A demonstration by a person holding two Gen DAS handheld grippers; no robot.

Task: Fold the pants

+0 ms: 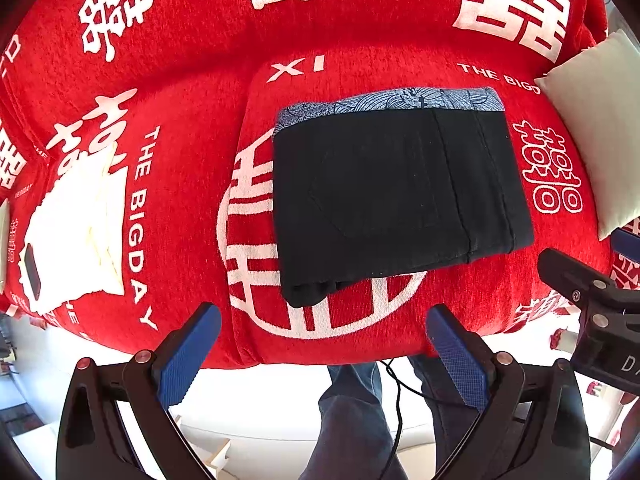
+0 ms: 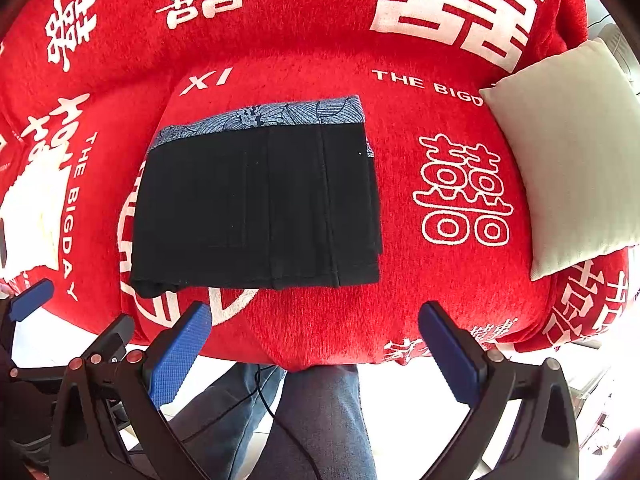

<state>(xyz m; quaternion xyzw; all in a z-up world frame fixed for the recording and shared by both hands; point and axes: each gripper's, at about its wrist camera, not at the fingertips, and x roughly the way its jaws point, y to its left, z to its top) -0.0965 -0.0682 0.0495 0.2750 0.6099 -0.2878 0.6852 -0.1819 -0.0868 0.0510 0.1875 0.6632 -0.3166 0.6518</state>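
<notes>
Black pants (image 1: 396, 196) (image 2: 260, 208) lie folded into a flat rectangle on the red sofa seat (image 1: 192, 128) (image 2: 400, 312), with a blue patterned fabric strip (image 1: 400, 100) (image 2: 264, 116) showing along the far edge. My left gripper (image 1: 324, 356) hovers open in front of the seat's near edge, nothing between its blue pads. The right gripper (image 2: 314, 354) is open too, just short of the seat front and a bit right of the pants. Each gripper shows at the edge of the other's view, the right gripper (image 1: 592, 300) and the left gripper (image 2: 28, 300).
A cream cushion (image 1: 600, 128) (image 2: 568, 152) leans at the sofa's right end. A white lacy cloth (image 1: 76, 232) with a dark phone-like object (image 1: 31, 272) lies on the left seat. A person's legs in jeans (image 1: 352, 420) (image 2: 320, 420) and a thin black cable (image 2: 276, 412) are below the grippers.
</notes>
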